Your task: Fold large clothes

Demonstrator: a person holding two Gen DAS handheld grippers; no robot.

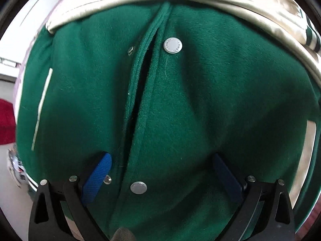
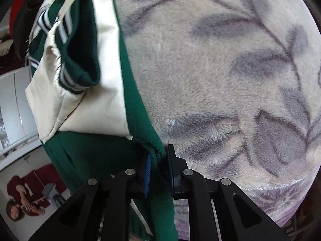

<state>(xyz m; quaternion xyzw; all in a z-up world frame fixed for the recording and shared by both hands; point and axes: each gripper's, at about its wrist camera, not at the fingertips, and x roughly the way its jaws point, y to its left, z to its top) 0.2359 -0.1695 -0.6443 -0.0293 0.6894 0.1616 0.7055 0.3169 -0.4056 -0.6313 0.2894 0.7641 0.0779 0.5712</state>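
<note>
- Jacket (image 1: pixel 200 100): green felt body with cream sleeves; it lies front-up on a blanket (image 2: pixel 220 70) with a grey leaf print.
- Placket (image 1: pixel 138 92): the front opening gapes; a snap (image 1: pixel 173 45) sits beside it and a second snap (image 1: pixel 138 187) lies nearer the camera.
- Left hand-held gripper (image 1: pixel 160 160): released, jaws spread wide just above the green front on either side of the opening, nothing between the pads.
- Right hand-held gripper (image 2: pixel 158 170): clenched on the jacket's green edge, the fabric pinched between the blue pads (image 2: pixel 148 172).
- Cuff (image 2: pixel 80 40): a striped rib lies on the cream sleeve (image 2: pixel 96 110).
</note>
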